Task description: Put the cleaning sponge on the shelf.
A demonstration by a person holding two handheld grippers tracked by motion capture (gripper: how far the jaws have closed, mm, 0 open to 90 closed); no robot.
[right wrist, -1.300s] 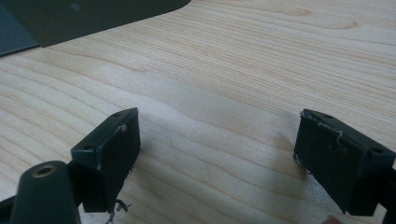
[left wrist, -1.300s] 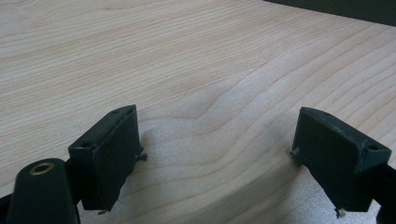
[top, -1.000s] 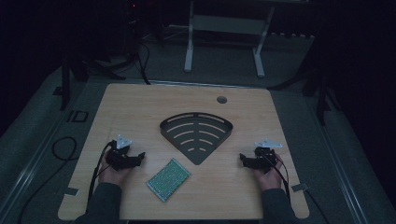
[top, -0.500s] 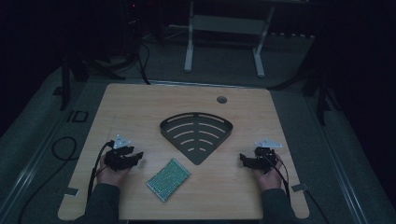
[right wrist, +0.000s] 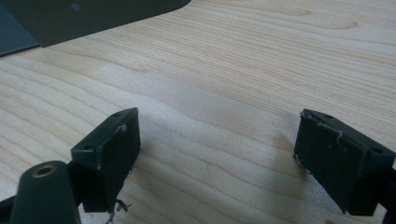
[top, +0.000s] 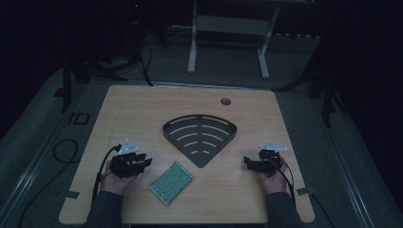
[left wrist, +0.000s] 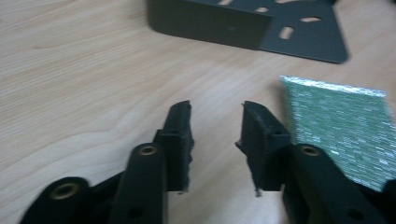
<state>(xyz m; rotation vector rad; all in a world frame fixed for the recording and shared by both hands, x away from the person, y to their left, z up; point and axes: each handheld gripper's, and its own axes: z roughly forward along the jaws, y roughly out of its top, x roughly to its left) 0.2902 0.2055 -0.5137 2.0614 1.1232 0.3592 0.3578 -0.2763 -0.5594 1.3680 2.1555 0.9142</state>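
A dim room with dark floor and a metal frame stand beyond surrounds a light wooden table [top: 142, 109], its far edge pierced by a round cable hole [top: 225, 101]. At the table's middle lies a dark fan-shaped metal tray [top: 199, 137] with curved slots, its point turned toward the person. Nearer the front edge, just left of that point and apart from it, a green perforated circuit board [top: 171, 182] lies flat and askew on the wood.

The left gripper [top: 141, 161] rests low on the table beside the board, near it but not touching; in the left gripper view its jaws stand a narrow way apart with nothing between them, the board [left wrist: 336, 126] just off to one side and the tray's wall [left wrist: 210, 23] beyond. The right gripper [top: 248, 163] sits well apart on the other side of the tray's point, jaws spread wide over bare wood, a corner of the tray [right wrist: 93, 14] ahead.

As I judge it, the work has hardly begun: the board is not yet gripped, and picking it up and, presumably, carrying it to the tray is all left to do.
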